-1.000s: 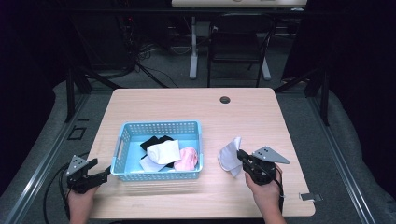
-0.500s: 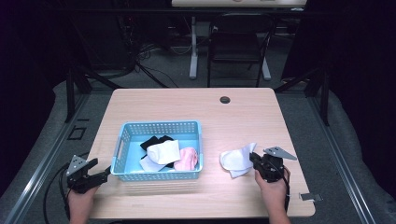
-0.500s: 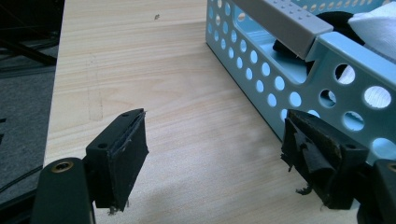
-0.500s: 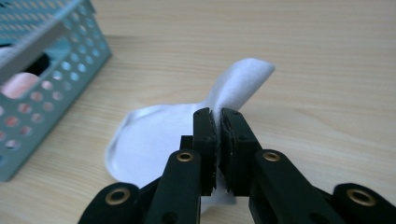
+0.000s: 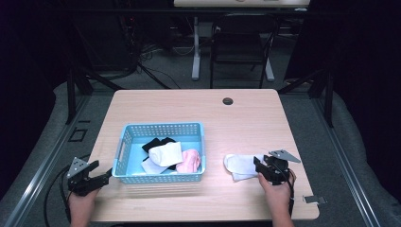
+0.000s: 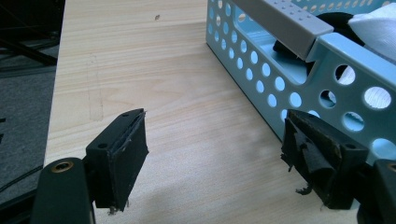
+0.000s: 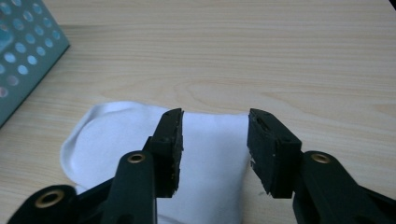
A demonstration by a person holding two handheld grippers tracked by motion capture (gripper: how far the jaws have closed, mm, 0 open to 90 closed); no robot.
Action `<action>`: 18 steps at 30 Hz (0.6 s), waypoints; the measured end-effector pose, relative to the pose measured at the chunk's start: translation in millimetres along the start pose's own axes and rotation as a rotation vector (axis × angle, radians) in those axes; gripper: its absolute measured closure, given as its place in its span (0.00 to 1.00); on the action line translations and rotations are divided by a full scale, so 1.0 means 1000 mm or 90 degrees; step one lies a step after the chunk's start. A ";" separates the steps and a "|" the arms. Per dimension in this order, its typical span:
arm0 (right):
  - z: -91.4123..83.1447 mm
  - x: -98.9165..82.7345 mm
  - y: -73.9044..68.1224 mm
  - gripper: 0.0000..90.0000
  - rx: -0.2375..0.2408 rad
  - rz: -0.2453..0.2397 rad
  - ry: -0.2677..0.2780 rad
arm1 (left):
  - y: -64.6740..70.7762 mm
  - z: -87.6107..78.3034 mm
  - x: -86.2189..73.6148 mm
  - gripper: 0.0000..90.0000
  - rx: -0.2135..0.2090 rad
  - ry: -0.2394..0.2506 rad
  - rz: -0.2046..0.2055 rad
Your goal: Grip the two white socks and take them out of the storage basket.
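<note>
right gripper: jaws have just been opening and now sit apart, pads clear of the cloth. The white sock is under the gap between them, not pinched.
white sock: lying flat on the table, rounded end pointing to about 9 o'clock in the right gripper view. In the high view the white sock is right in front of the right gripper, at its 9 o'clock, and just off the basket's right end.
left gripper: jaws spread wide, nothing in between, just bare wood. In the high view the left gripper hangs off the table's near left corner, tips aimed at the basket.
blue basket: sits left of table centre, roughly 9 o'clock from the sock. Its perforated wall is right next to the left gripper's right-hand jaw; can't tell if they touch.
in the basket: a white sock on top of something black, plus a pink piece at the right end.
table: light wood, with a dark round grommet near the far edge, around 12 o'clock from the sock.
</note>
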State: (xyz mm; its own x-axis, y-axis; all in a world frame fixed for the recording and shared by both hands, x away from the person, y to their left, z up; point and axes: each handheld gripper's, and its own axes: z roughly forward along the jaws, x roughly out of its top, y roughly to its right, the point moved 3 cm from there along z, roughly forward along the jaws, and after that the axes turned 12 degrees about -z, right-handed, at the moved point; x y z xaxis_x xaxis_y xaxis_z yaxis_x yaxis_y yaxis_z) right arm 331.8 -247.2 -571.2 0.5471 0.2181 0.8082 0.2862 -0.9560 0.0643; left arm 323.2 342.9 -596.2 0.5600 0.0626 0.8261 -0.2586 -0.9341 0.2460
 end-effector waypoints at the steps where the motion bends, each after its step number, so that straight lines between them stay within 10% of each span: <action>1: 0.001 0.000 0.000 0.53 -0.011 -0.008 0.002 | 0.000 0.000 0.000 0.25 0.002 -0.002 0.001; 18: -0.015 0.033 -0.011 0.46 0.007 -0.067 0.011 | 0.000 0.000 0.000 0.25 0.002 -0.002 -0.001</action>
State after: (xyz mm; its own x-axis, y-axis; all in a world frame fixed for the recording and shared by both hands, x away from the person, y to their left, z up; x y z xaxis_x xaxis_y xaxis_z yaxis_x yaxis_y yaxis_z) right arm 334.9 -232.6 -536.8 0.4995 0.3135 0.8076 0.3495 -0.9259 0.1433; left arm 323.0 342.8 -596.4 0.5630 0.0623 0.8241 -0.2554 -0.9352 0.2451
